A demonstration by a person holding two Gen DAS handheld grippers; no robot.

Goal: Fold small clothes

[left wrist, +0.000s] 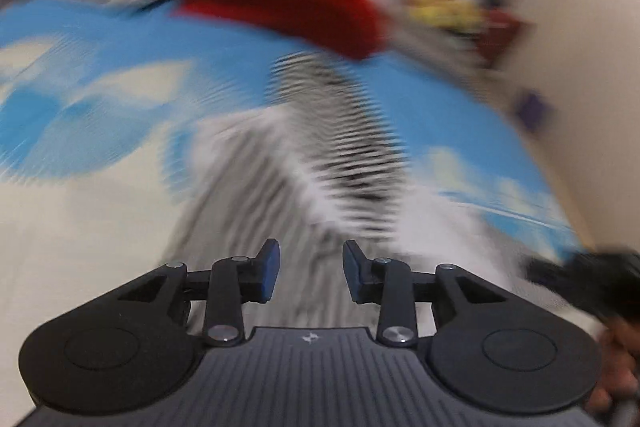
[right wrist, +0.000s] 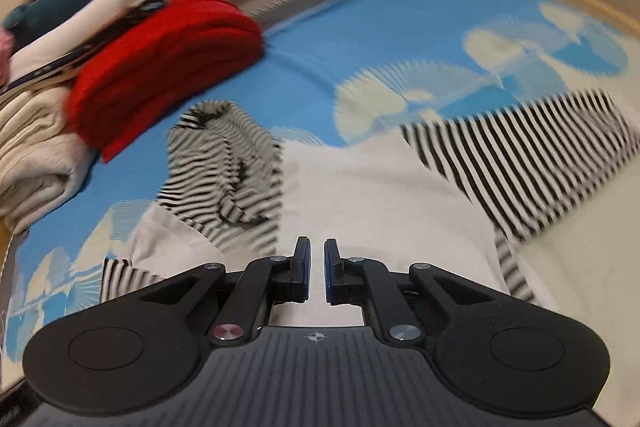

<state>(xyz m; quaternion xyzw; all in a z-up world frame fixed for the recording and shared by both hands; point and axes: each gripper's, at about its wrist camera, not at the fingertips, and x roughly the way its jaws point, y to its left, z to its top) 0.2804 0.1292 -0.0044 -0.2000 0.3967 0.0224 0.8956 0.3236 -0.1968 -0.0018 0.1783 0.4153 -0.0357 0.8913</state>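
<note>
The left tool (left wrist: pixel 307 269) has its jaws standing apart with a clear gap between the blue pads, nothing held between them; the right tool (right wrist: pixel 317 269) has its jaws drawn near together, only a narrow slit left between the pads, and nothing seen gripped there; a hand (left wrist: pixel 616 363) shows at the lower right edge of the left wrist view, blurred.

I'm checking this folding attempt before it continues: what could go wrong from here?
1. One striped sleeve lies bunched up on the white shirt; folding over it would probably trap wrinkles.
2. The right gripper has nearly closed jaws with nothing visibly between them, so it may pinch only air.
3. The stack with the red folded garment sits close by; a sweeping arm could topple it.
</note>
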